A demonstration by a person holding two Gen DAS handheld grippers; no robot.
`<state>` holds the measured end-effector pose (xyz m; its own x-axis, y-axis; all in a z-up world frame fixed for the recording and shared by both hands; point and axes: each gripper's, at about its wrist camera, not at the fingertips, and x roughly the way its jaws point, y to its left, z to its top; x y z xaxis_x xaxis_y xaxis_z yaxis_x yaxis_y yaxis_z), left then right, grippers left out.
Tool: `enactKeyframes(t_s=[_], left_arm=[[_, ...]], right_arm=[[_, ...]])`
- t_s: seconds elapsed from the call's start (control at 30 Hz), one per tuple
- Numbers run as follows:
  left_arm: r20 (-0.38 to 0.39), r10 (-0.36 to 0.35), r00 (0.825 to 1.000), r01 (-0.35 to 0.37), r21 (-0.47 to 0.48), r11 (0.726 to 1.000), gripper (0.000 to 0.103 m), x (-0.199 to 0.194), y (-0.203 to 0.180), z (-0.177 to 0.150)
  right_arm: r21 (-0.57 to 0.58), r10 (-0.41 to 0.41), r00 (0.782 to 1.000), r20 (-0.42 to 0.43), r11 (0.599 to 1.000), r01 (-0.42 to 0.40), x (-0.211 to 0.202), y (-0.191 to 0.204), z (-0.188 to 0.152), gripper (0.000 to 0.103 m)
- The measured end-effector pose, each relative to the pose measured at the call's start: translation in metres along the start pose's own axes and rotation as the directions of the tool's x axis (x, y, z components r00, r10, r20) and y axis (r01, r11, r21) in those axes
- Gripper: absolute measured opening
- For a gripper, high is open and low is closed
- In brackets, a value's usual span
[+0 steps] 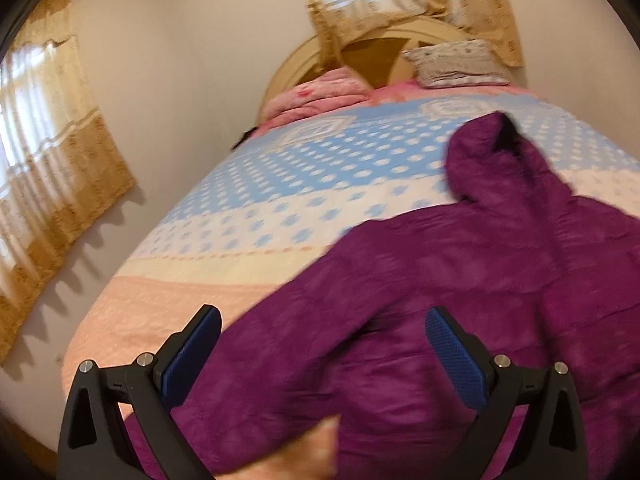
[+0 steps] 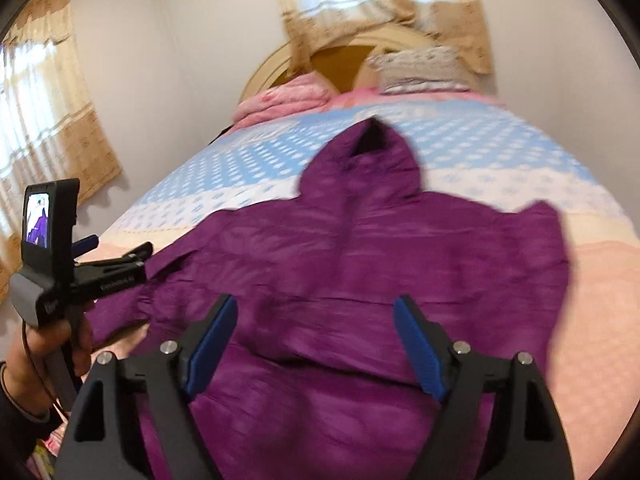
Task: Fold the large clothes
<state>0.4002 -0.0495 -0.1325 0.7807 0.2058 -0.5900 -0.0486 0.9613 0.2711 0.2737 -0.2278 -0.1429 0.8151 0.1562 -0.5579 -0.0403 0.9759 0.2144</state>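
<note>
Broadly, the bed (image 2: 592, 320) fills both views, its dotted blue and peach cover running back to a rounded headboard (image 2: 280, 64) with pillows. Spread across the near half lies the purple hooded jacket (image 2: 360, 248), back up as far as I can tell, its long axis running from the hem nearest the grippers to the hood (image 2: 368, 152) at the far end. One sleeve (image 2: 132, 300) reaches out toward the left side; the other side looks already turned in, ending in a bunched corner.

The right gripper (image 2: 316, 340) hangs over the lower middle of the jacket with its jaws spread wide and nothing between the blue pads; they are not pressing on cloth. The left gripper (image 1: 324, 354) is likewise spread and empty, above the jacket's left part, just beside the outstretched sleeve.

I judge the left hand (image 2: 36, 360) the nearer one to that sleeve, so the coming fold likely falls to it, drawing the sleeve across the long axis.
</note>
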Motion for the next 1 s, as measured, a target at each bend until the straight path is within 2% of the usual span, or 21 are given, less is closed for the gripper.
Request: enactKeyframes(t_s=[0.1, 0.17, 0.3, 0.33, 0.37, 0.43, 0.47, 0.5, 0.53, 0.6, 0.7, 0.77, 0.83, 0.9, 0.97, 1.0], left_arm=[[0.004, -0.09, 0.996, 0.09, 0.019, 0.996, 0.102, -0.014, -0.036, 0.007], [-0.022, -0.174, 0.985, 0.174, 0.044, 0.984, 0.102, -0.018, -0.066, 0.009], [-0.086, -0.256, 0.963, 0.265, 0.11, 0.958, 0.102, -0.006, -0.115, 0.003], [-0.118, -0.283, 0.952, 0.296, 0.119, 0.948, 0.102, 0.001, -0.127, -0.002], [-0.134, -0.289, 0.948, 0.305, 0.121, 0.944, 0.098, 0.006, -0.133, -0.005], [-0.184, -0.328, 0.927, 0.354, 0.128, 0.927, 0.058, 0.016, -0.145, -0.016], [-0.209, -0.352, 0.912, 0.381, 0.121, 0.917, 0.024, 0.019, -0.147, -0.018], [-0.225, -0.378, 0.898, 0.408, 0.103, 0.907, 0.019, 0.022, -0.148, -0.019], [-0.209, -0.385, 0.899, 0.41, 0.092, 0.907, 0.017, 0.018, -0.147, -0.019], [-0.166, -0.368, 0.915, 0.388, 0.113, 0.915, 0.011, 0.009, -0.142, -0.016], [-0.089, -0.342, 0.935, 0.352, 0.126, 0.928, 0.01, -0.009, -0.123, -0.006], [-0.014, -0.287, 0.958, 0.285, 0.151, 0.946, 0.009, -0.019, -0.106, -0.001], [0.039, -0.239, 0.97, 0.229, 0.181, 0.957, 0.009, -0.025, -0.094, -0.002], [0.046, -0.191, 0.98, 0.178, 0.208, 0.962, 0.011, -0.021, -0.089, -0.008], [0.012, -0.18, 0.984, 0.174, 0.199, 0.964, 0.012, -0.01, -0.089, -0.012], [-0.011, -0.184, 0.983, 0.182, 0.198, 0.963, 0.015, -0.005, -0.089, -0.015]], right_arm=[[0.047, -0.134, 0.989, 0.054, 0.99, 0.132, -0.027, -0.043, -0.009, 0.092], [0.073, -0.197, 0.979, 0.055, 0.978, 0.193, -0.037, -0.065, -0.017, 0.093], [0.129, -0.236, 0.972, 0.019, 0.964, 0.231, -0.044, -0.098, -0.034, 0.093], [0.136, -0.241, 0.97, 0.012, 0.962, 0.238, -0.046, -0.104, -0.039, 0.093], [0.138, -0.245, 0.97, 0.01, 0.961, 0.241, -0.047, -0.108, -0.042, 0.093], [0.145, -0.254, 0.967, 0.003, 0.957, 0.251, -0.049, -0.116, -0.05, 0.093], [0.15, -0.257, 0.966, 0.0, 0.956, 0.254, -0.05, -0.12, -0.053, 0.093], [0.158, -0.261, 0.965, -0.005, 0.953, 0.259, -0.05, -0.124, -0.056, 0.093], [0.168, -0.264, 0.965, -0.011, 0.95, 0.262, -0.05, -0.127, -0.058, 0.093], [0.187, -0.265, 0.964, -0.016, 0.947, 0.263, -0.05, -0.133, -0.062, 0.093], [0.2, -0.265, 0.964, -0.018, 0.944, 0.263, -0.047, -0.138, -0.064, 0.093], [0.198, -0.261, 0.965, -0.02, 0.945, 0.259, -0.044, -0.137, -0.063, 0.093], [0.191, -0.251, 0.968, -0.024, 0.949, 0.251, -0.04, -0.136, -0.062, 0.093], [0.18, -0.242, 0.97, -0.032, 0.953, 0.244, -0.034, -0.134, -0.057, 0.093], [0.155, -0.234, 0.971, -0.05, 0.959, 0.239, -0.024, -0.13, -0.049, 0.09], [0.139, -0.232, 0.971, -0.059, 0.961, 0.238, -0.019, -0.128, -0.043, 0.077]])
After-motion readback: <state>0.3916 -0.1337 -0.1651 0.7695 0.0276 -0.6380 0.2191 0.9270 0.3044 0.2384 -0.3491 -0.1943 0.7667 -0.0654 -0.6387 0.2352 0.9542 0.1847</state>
